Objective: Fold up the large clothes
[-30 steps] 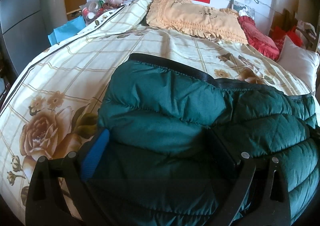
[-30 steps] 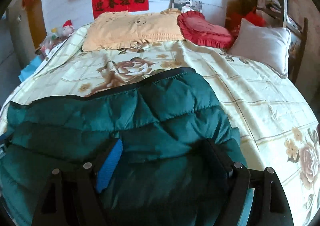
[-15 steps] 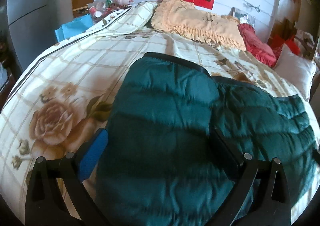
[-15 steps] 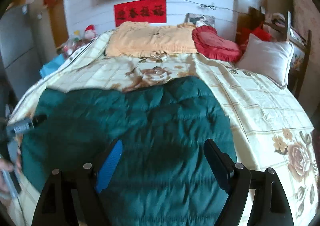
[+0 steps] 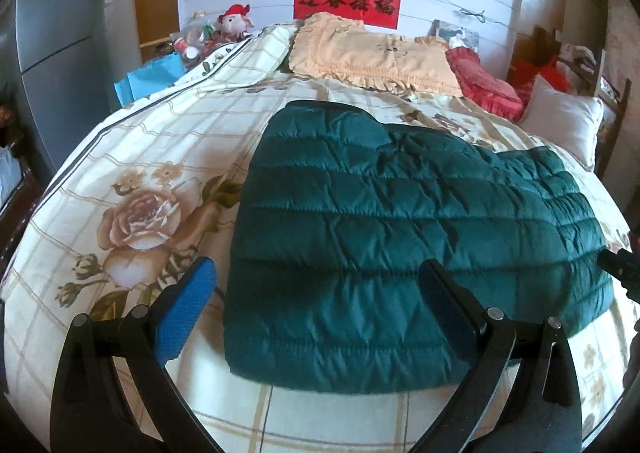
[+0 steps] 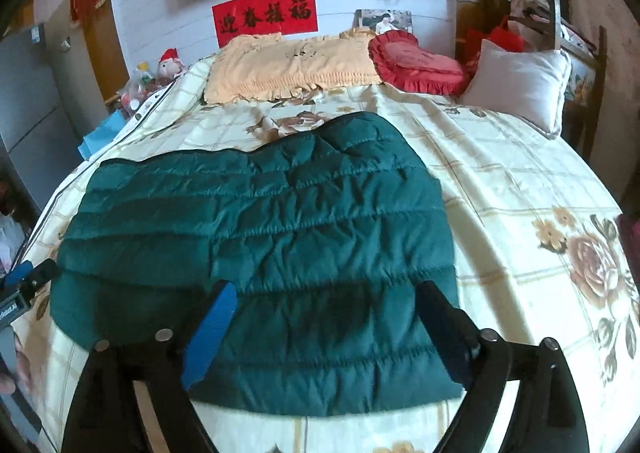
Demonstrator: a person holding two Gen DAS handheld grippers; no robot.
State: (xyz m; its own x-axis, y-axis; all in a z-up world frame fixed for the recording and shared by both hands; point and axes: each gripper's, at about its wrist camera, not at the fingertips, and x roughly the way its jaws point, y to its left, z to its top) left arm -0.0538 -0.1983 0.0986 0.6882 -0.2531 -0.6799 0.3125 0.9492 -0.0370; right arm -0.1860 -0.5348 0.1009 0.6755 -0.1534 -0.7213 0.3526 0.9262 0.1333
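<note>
A dark green quilted jacket (image 5: 400, 221) lies folded flat on the floral bedspread (image 5: 132, 189); it also shows in the right wrist view (image 6: 260, 237). My left gripper (image 5: 316, 285) is open and empty, held above the jacket's near left edge. My right gripper (image 6: 324, 309) is open and empty above the jacket's near right part. The left gripper's tip (image 6: 28, 277) shows at the left edge of the right wrist view. The right gripper's tip (image 5: 620, 265) shows at the right edge of the left wrist view.
A yellow frilled pillow (image 5: 372, 53), a red heart cushion (image 6: 412, 61) and a white pillow (image 6: 520, 81) lie at the head of the bed. A cluttered side table with a plush toy (image 5: 236, 19) stands at the far left. A grey cabinet (image 5: 52, 33) stands left.
Both grippers have let go of the jacket, risen and pulled back toward the foot of the bed. The jacket now lies flat and settled.
</note>
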